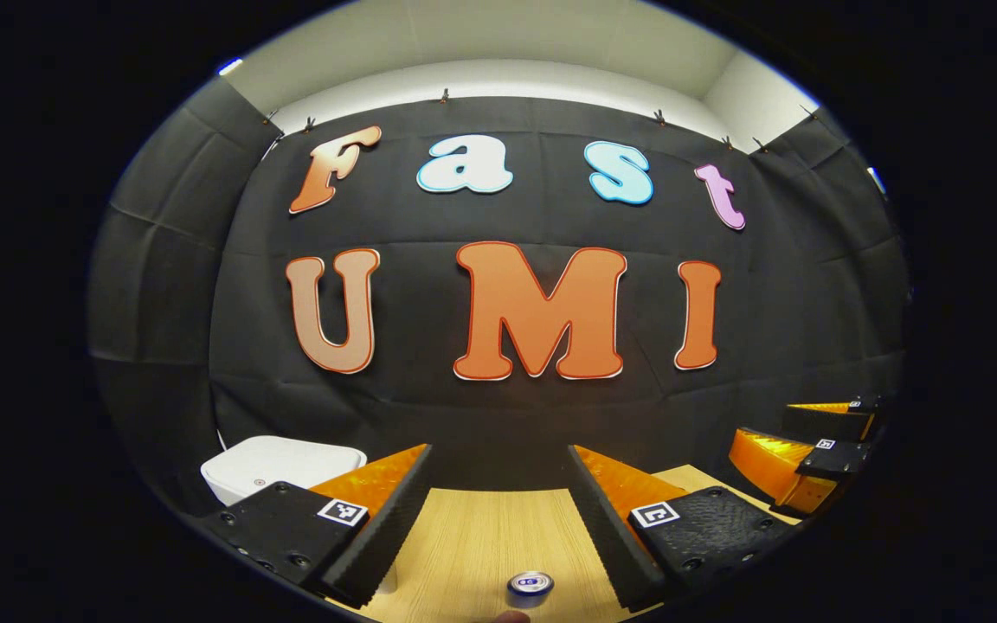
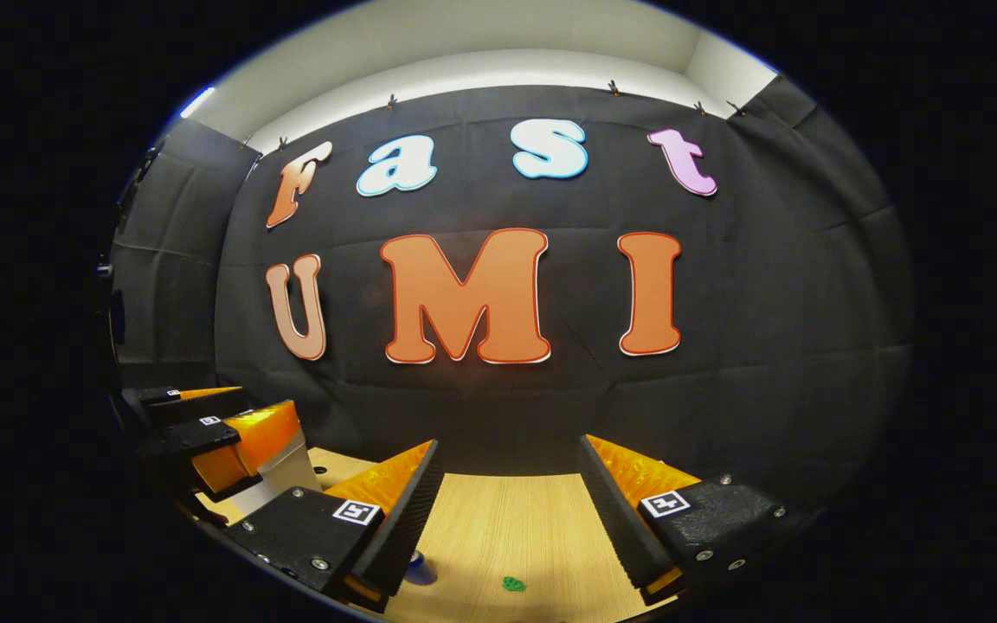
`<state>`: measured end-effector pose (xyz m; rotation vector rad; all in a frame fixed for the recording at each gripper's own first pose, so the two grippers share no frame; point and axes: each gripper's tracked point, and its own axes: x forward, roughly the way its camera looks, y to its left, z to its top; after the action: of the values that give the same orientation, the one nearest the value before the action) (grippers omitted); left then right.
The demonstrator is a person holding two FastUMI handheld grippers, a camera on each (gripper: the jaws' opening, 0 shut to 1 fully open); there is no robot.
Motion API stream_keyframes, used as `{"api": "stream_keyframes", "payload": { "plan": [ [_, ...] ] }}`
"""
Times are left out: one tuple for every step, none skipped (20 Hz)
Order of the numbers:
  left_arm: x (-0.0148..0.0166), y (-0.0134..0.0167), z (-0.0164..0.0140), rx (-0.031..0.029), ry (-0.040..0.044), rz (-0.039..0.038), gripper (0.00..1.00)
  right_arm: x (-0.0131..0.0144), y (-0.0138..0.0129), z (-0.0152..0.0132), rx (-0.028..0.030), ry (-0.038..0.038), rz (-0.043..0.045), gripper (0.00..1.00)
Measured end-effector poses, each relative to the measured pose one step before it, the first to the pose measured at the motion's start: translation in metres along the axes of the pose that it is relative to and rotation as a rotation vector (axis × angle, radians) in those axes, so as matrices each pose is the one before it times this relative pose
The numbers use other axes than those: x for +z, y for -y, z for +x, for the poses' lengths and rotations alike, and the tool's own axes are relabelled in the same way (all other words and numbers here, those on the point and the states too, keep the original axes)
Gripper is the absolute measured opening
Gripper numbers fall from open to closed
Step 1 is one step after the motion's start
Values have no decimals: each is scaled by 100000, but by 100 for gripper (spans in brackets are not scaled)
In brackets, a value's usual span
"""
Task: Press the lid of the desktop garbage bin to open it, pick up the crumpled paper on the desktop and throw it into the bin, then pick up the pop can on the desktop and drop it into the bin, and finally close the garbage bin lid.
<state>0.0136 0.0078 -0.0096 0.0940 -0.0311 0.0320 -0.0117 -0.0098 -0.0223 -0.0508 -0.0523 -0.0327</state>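
**Both grippers held wide over the desk, bin lid down**

A light wood-grain desktop (image 1: 481,545) runs back to the booth's black cloth wall (image 1: 498,415), with a pale ceiling strip above it. The garbage bin (image 1: 278,463) is white with rounded corners and stands at the far left of the desk against the cloth; its lid lies flat and shut. The pop can (image 1: 530,586) stands upright at the near edge in the left gripper view, its silver top facing up, below and between that gripper's fingers without touching them. In the right gripper view a small green scrap (image 2: 513,584) lies on the wood; it may be the crumpled paper, but it is too small to tell.

The left gripper (image 1: 498,502) hangs above the desk with its fingers spread wide, holding nothing. The right gripper (image 2: 507,502) is likewise spread wide and empty, just beside the left one.
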Motion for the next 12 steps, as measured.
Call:
{"api": "stream_keyframes", "payload": {
  "plan": [
    [61, -199, 14, 108, -195, 117, 94, -245, 75, 117, -261, -682, -172, 93],
    [-72, 28, 50, -171, -222, -161, 94, -263, -22, 60, 200, -648, -44, 93],
    [-79, -156, 46, 355, -450, 24, 95, -107, -231, 123, 35, -529, 102, 93],
    [-287, 41, 113, -128, -159, -290, 95, -41, -139, 289, 23, -421, 252, 94],
    [53, -155, 131, 313, -15, -113, 94, -62, -79, 70, 134, -372, 201, 94],
    [-7, -123, -68, -56, 283, -64, 95, -59, 3, 71, -210, -128, -119, 93],
    [99, -120, 94, 251, 33, 189, 95, 19, -112, 77, 15, -79, -168, 94],
    [-60, -71, -98, 184, 32, 15, 95, -109, -32, 167, -359, -195, -318, 93],
    [-2, 20, 24, -61, -13, -202, 95, -38, 13, 68, 40, -202, -44, 94],
    [-83, -134, -55, 190, -192, 6, 95, -15, -140, -122, 148, -247, 28, 94],
    [-3, 12, -12, -70, -76, -104, 95, 19, -8, 48, -74, -95, 51, 94],
    [-58, -167, 4, 127, -189, 8, 95, -101, -149, -38, 62, -86, 80, 94]
  ]
}}
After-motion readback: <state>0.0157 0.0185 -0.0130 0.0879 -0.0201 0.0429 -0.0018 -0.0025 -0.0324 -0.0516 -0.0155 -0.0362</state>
